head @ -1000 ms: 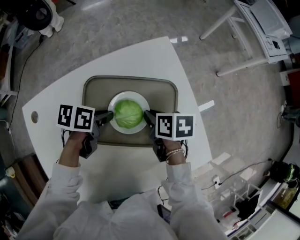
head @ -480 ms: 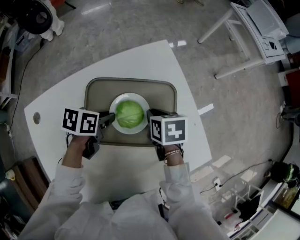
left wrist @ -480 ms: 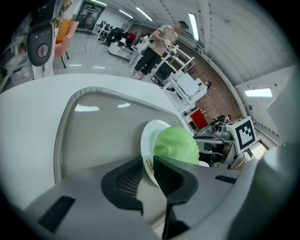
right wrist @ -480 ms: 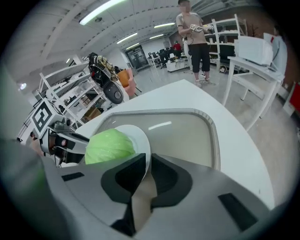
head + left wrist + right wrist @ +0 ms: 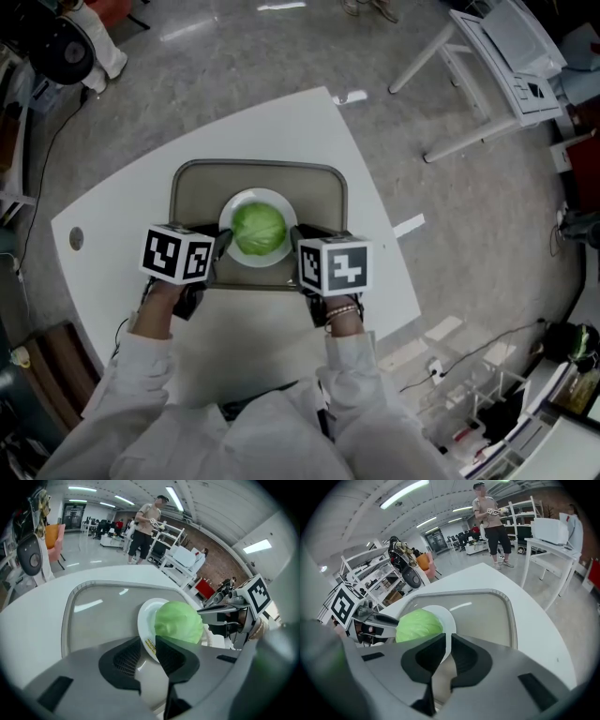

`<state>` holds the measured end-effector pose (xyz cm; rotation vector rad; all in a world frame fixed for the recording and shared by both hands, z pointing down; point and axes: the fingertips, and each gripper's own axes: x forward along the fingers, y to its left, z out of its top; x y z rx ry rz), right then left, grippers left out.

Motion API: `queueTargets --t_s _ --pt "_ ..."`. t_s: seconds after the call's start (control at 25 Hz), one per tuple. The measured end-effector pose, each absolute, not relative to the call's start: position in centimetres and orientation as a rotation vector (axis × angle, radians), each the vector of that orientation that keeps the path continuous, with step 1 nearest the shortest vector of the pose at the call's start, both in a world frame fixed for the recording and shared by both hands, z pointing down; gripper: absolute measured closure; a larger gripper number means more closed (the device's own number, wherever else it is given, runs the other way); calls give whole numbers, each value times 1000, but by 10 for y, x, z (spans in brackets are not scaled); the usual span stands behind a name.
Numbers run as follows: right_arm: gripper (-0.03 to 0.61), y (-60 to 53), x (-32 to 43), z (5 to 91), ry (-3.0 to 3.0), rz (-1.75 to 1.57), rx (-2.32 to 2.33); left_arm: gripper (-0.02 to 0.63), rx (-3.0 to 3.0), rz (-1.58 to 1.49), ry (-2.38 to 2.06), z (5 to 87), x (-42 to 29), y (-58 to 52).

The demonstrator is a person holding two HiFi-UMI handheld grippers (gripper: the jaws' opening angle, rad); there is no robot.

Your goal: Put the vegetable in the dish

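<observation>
A: Starting with the cabbage [image 5: 258,230]: where does it sit against the tray [image 5: 187,187]?

B: Inside the tray, about mid-width, a little toward the near edge. It rests in the white dish [image 5: 242,202], and the dish lies wholly within the tray's rim. The tray is on the white table [image 5: 112,216].

A: And against the grippers?

B: Between them. The left gripper [image 5: 217,246] is at the tray's near-left part, on the dish's left rim. The right gripper [image 5: 298,236] is at the tray's near-right part, on the opposite rim. The cabbage lies just past each set of fingertips, inside the rim. Whether it brushes a jaw I cannot tell.

A: Jaw state, left?

B: In the left gripper view the jaws have just been opening. The dish rim stands in the gap with slack beside it, and nothing is clamped.

A: Right?

B: In the right gripper view the jaws are narrow and closed onto the dish rim. The white edge fills the slot between them.

A: Heading of the cabbage? Long axis?

B: It is a near-round head, pale green with faint veins. From above there is no long axis to read, and I cannot tell which end is the stem.

A: Gripper attitude?

B: Both slant down from the tray's near edge toward its middle.
</observation>
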<state>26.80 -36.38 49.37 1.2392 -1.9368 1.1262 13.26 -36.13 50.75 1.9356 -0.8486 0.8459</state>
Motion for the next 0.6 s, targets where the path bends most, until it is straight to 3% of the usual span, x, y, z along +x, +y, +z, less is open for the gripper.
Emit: queueTargets --t_s 0.32,0.6 --pt "534 -358 266 476 -2020 1105 1263 520 2103 1002 -1011 504 133 -361" --pt "535 -345 255 447 -2186 983 1244 522 2106 910 -1100 489 122 -356"
